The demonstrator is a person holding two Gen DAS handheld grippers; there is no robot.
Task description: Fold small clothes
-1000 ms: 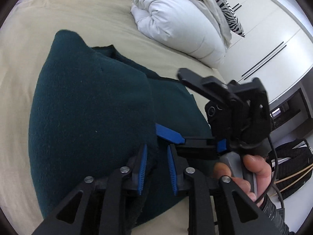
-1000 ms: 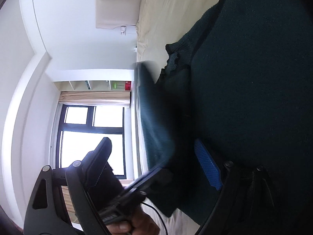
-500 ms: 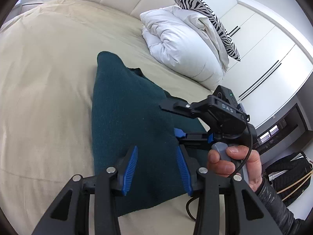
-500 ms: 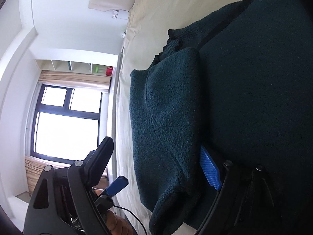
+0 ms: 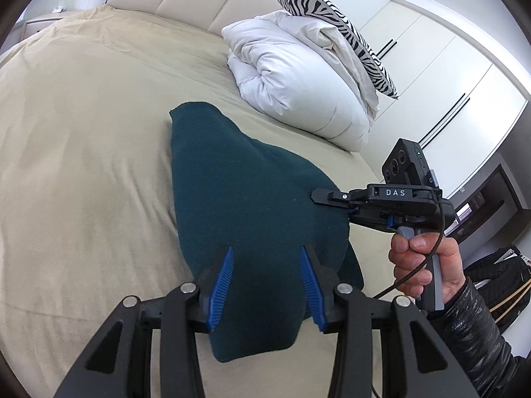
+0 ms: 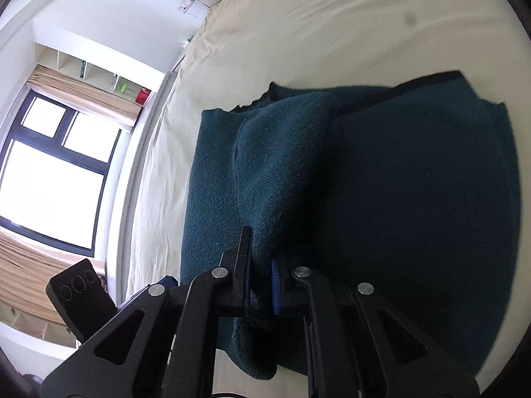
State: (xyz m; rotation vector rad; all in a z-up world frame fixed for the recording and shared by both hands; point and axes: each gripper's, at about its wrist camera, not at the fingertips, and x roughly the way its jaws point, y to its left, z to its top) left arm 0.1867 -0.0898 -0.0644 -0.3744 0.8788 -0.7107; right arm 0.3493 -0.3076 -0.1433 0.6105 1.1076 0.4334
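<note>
Clearly soft and floppy, the green sweater (image 6: 381, 182) wants an edge grip: right gripper (image 6: 262, 285) pinches its fold, left gripper (image 5: 265, 285) hovers spread and empty.

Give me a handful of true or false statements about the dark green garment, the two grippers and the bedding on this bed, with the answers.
1. The dark green garment lies on a beige bed. True.
2. The left gripper is clamped on the garment. False: its jaws stand apart above the cloth, pinching nothing.
3. The right gripper is shut on a fold of the garment. True.
4. A zebra-striped pillow rests on top of the white duvet. True.
5. The white duvet covers part of the garment. False: it sits apart, further up the bed.
</note>
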